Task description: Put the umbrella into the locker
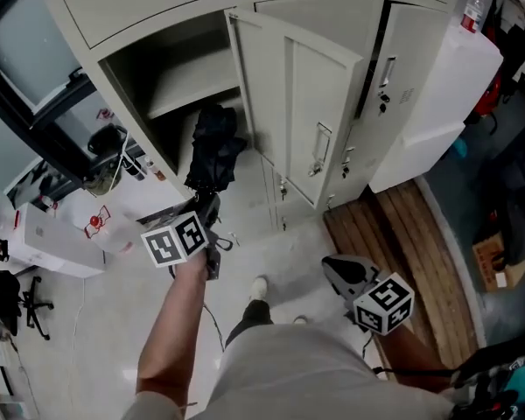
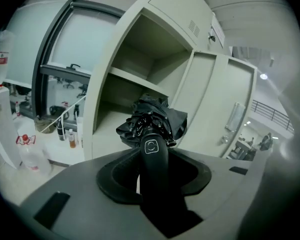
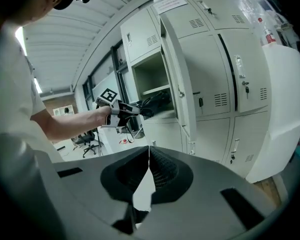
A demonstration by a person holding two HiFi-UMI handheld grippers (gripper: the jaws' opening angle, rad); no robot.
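Note:
A folded black umbrella [image 1: 214,147] is held by its handle [image 2: 153,159] in my left gripper [image 1: 206,215], which is shut on it. Its bunched canopy [image 2: 152,118] points at the open locker compartment [image 1: 171,81] and hangs at the opening, below the inner shelf [image 2: 135,81]. The locker door [image 1: 297,103] stands swung out to the right of the umbrella. My right gripper [image 1: 339,271] hangs low at the right, away from the locker, shut with nothing in it [image 3: 149,151]. In the right gripper view the left gripper [image 3: 121,109] and the umbrella [image 3: 155,103] show in front of the opening.
More closed locker doors [image 3: 215,79] run to the right. A tall white cabinet [image 1: 446,103] with a bottle [image 1: 474,9] on top stands beside them, over a wooden pallet [image 1: 411,226]. At the left are a plastic jug [image 1: 105,230], a white box [image 1: 52,239] and an office chair [image 1: 17,300].

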